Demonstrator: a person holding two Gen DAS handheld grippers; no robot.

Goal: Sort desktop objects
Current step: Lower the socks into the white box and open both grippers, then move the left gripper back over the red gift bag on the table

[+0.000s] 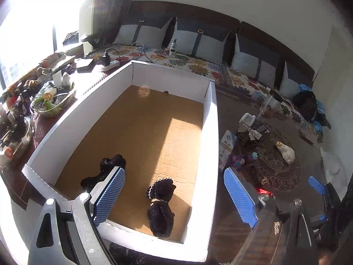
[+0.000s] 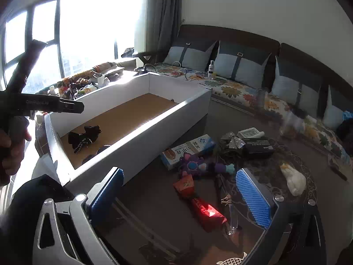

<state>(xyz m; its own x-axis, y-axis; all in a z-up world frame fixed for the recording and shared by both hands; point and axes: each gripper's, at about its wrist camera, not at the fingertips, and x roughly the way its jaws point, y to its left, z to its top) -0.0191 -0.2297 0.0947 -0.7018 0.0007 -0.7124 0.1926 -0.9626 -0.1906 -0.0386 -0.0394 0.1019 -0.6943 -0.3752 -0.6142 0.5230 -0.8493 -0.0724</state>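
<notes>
Both grippers are gaping wide and gripping nothing: the left gripper (image 1: 174,195) is hanging over the white box (image 1: 210,132), where two dark bows (image 1: 160,207) are lying; the right gripper (image 2: 179,195) is hovering above a red packet (image 2: 207,213) on the table (image 2: 154,198).

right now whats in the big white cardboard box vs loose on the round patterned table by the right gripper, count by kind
In the big white cardboard box:
dark fuzzy hair accessories: 2

On the round patterned table:
blue and white printed carton: 1
purple plush toy: 1
shiny red packets: 2
black flat box: 1
pale cream figurine: 1

Total: 8
</notes>
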